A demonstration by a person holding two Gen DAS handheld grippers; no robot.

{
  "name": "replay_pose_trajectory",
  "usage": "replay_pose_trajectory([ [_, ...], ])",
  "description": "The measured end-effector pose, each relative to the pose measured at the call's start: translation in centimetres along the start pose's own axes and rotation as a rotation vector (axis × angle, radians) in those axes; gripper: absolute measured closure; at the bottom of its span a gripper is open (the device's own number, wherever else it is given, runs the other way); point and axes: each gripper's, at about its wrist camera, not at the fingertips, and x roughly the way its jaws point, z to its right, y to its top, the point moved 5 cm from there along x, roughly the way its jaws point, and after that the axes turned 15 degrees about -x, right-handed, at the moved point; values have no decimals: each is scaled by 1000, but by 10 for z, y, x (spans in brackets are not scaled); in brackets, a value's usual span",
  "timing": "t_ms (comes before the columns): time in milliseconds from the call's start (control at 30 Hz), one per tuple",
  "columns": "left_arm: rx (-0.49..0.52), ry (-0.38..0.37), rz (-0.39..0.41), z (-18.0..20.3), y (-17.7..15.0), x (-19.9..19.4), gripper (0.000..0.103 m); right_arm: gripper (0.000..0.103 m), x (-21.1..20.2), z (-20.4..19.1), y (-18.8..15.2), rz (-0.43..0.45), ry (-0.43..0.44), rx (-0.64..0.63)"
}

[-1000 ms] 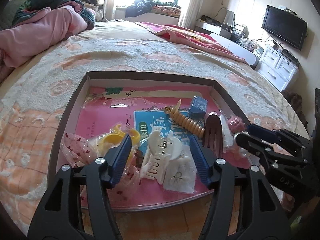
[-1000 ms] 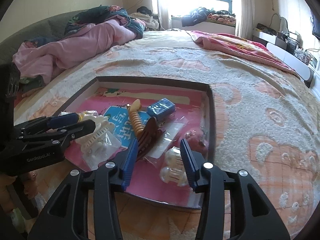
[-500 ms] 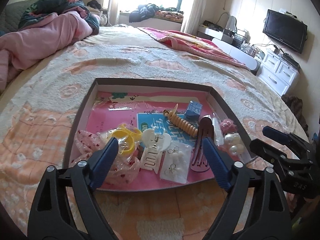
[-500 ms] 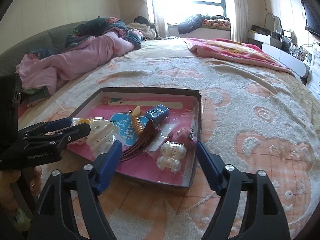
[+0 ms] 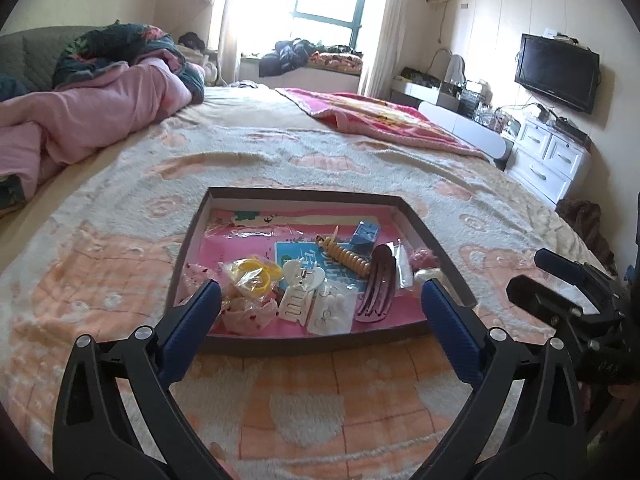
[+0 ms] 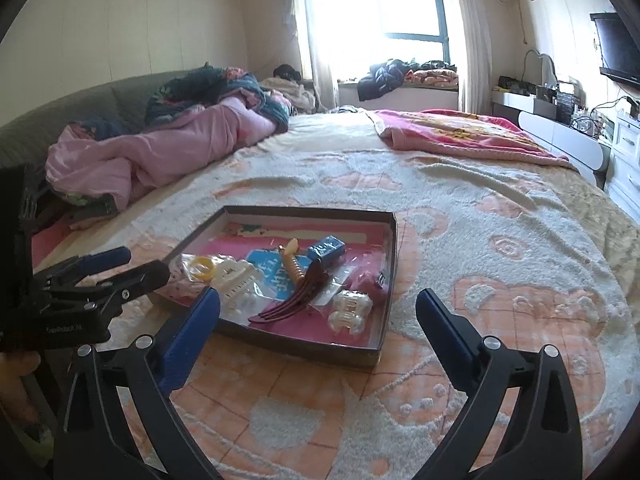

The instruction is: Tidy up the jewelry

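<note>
A shallow dark box tray (image 5: 304,194) with a pink floor lies on the bed and holds hair pieces: a white claw clip (image 5: 298,290), a dark maroon comb clip (image 5: 376,286), a tan spiral hair tie (image 5: 350,258), yellow rings in a bag (image 5: 252,276), a blue packet (image 5: 366,236) and a pearly clip (image 6: 350,312). My left gripper (image 5: 320,320) is open and empty, held above the tray's near edge. My right gripper (image 6: 318,320) is open and empty, near the tray's near right corner (image 6: 372,354).
The tray rests on a fluffy cream and orange blanket (image 5: 300,400). A pink quilt (image 5: 80,120) is bunched at the far left, a red blanket (image 5: 380,120) farther back. White drawers (image 5: 548,160) and a wall TV (image 5: 556,72) stand at the right.
Both grippers have drawn back and up from the tray and opened wider. The items in the tray lie where they were.
</note>
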Motion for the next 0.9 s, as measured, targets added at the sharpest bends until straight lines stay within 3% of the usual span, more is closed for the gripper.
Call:
replay_pose_trajectory([
  [667, 36, 31, 88, 1, -28, -53, 11, 7, -60, -26, -23, 78, -34, 12],
  [900, 43, 38, 133, -4, -37, -68, 11, 7, -77, -32, -34, 149, -114, -10],
])
